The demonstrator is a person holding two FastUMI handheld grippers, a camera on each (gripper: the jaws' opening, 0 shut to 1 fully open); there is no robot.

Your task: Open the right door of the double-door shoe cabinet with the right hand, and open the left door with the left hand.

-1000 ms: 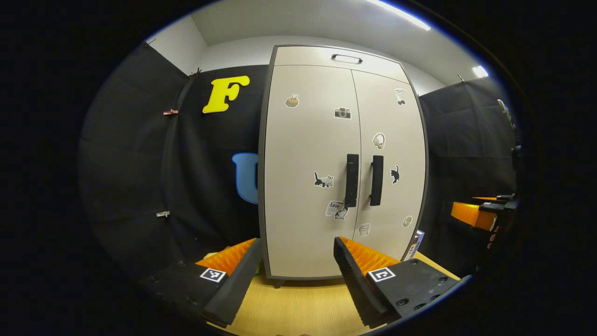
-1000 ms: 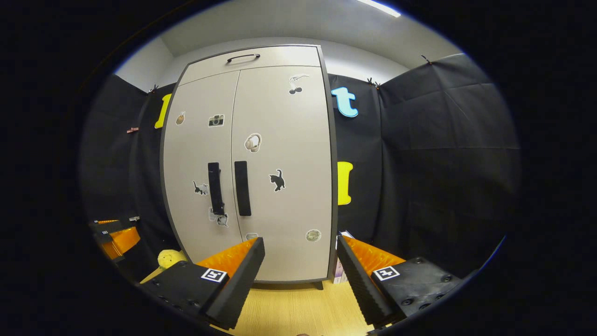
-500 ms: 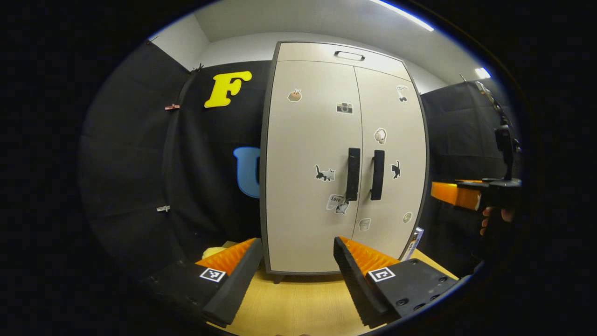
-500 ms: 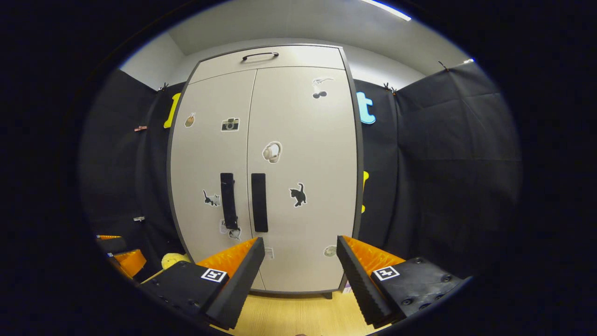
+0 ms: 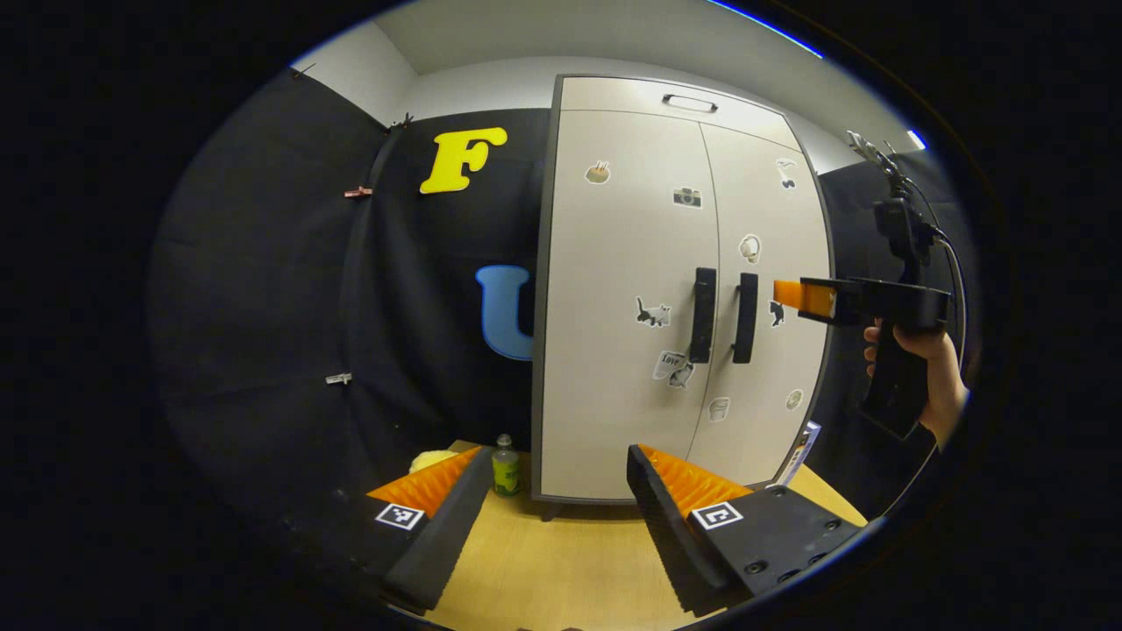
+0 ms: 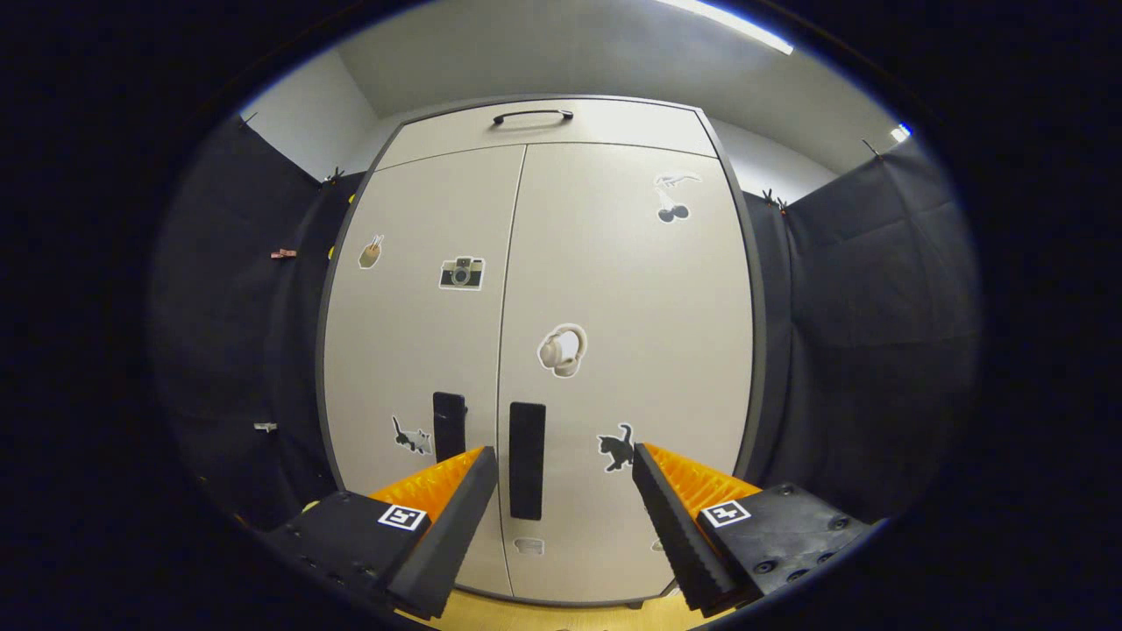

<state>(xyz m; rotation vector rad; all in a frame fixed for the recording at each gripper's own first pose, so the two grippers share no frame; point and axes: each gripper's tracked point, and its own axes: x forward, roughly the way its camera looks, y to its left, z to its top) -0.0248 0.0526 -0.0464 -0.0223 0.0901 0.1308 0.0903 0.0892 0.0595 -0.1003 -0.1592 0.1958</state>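
Facing closed, sticker-dotted shoe cabinet point(image 6: 535, 350)

1 cabinet point(image 6: 614, 263), 2 doors (each with 1 handle), 2 grippers, 1 bottle point(image 5: 504, 464).

shoe cabinet point(image 6: 614, 289): smooth matt pale panels, dark matt edging | door handles point(image 6: 527, 460): matt black, plastic-looking | stickers point(image 6: 561, 350): flat, paper-like | table point(image 5: 561, 570): light wood grain, smooth | booth wall at 9 o'clock point(image 5: 263, 307): creased matt black cloth | bottle point(image 5: 504, 467): glossy plastic
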